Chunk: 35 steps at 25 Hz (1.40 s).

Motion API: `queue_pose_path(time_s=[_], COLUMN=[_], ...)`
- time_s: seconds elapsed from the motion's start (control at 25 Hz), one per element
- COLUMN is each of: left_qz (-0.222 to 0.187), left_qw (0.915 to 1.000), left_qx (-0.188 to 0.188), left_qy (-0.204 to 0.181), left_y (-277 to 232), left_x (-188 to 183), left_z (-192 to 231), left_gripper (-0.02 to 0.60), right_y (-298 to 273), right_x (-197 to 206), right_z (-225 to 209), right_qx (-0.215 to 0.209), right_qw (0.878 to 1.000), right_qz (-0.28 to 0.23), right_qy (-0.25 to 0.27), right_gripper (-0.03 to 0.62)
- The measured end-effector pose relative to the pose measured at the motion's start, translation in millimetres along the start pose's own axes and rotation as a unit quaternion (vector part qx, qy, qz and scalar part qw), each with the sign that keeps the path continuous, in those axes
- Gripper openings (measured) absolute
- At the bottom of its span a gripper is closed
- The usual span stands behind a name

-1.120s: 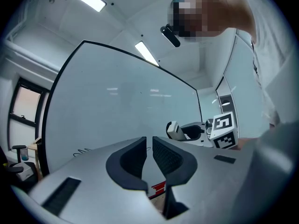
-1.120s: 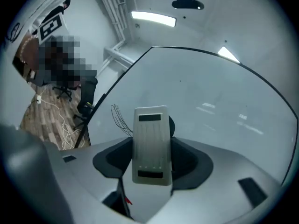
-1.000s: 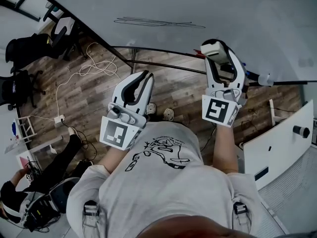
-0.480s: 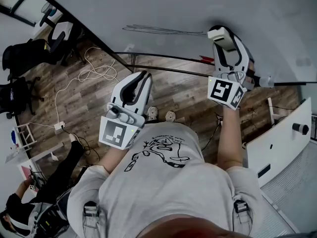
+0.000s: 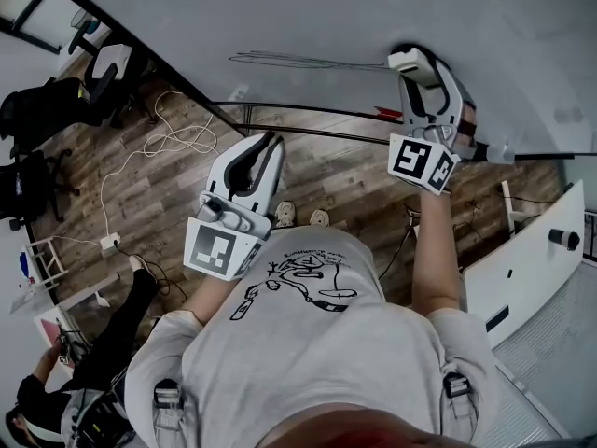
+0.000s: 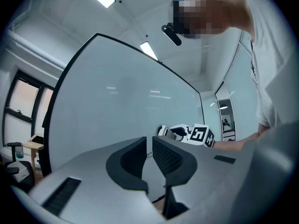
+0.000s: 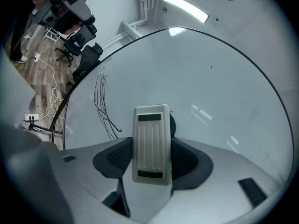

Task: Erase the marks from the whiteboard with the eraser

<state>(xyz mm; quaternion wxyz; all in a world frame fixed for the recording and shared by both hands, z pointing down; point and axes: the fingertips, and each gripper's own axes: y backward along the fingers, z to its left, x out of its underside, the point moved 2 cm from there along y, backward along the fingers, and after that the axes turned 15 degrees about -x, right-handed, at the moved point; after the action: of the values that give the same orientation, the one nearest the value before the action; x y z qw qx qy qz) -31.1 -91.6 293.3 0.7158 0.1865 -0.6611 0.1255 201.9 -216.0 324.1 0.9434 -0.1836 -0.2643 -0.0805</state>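
Head view: the right gripper (image 5: 417, 68) has been raised, so the eraser (image 5: 407, 60) is set at the whiteboard (image 5: 354, 7), just beside the marks (image 5: 308, 61). Left gripper view: the left gripper (image 6: 148, 148) is held nearly closed, empty. Right gripper view: the eraser is clamped between the jaws; wiping is judged imminent.

The eraser (image 7: 150, 143) fills the gap of the right tool (image 7: 150, 158), so in the right gripper view its wiping face and the spot where it meets the whiteboard (image 7: 210, 78) are hidden. In the head view the tool's body covers most of the eraser, and whether the right end of the marks (image 5: 298, 60) lies under it cannot be told. The whiteboard runs off the top and right edges there. In the left gripper view the right tool is too small to show the eraser. A seated person (image 5: 103, 339) at lower left is cut by the frame.
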Motion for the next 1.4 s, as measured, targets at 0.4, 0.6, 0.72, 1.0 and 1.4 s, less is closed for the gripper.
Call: queue_pose_path(time_s=[0.4, 0.6, 0.72, 1.0, 1.4], left_qz=[0.016, 0.017, 0.015, 0.016, 0.013], left_qw=[0.9999, 0.9998, 0.9998, 0.9998, 0.9998], left_qx=[0.003, 0.006, 0.008, 0.004, 0.004], left_qy=[-0.006, -0.008, -0.008, -0.015, -0.012], left_y=[-3.0, -2.7, -2.6, 1.0, 5.8], left_x=[6.1, 4.4, 3.1, 2.2, 1.4], left_z=[3.9, 2.9, 2.5, 7.5, 7.1], left_gripper=[0.052, 0.052, 0.052, 0.051, 0.051], right_y=[-2.8, -3.1, -5.6, -13.0, -27.0], right_x=[1.2, 1.2, 2.4, 4.5, 9.7], right_z=[2.2, 4.3, 8.2, 20.3, 48.7], right_qx=[0.008, 0.009, 0.006, 0.001, -0.018], right_qw=[1.000, 1.000, 1.000, 1.000, 0.999], right_qz=[0.002, 0.001, 0.003, 0.007, 0.016], right_qy=[0.011, 0.013, 0.016, 0.024, 0.038], right_gripper=[0.256, 0.256, 0.256, 0.256, 0.256])
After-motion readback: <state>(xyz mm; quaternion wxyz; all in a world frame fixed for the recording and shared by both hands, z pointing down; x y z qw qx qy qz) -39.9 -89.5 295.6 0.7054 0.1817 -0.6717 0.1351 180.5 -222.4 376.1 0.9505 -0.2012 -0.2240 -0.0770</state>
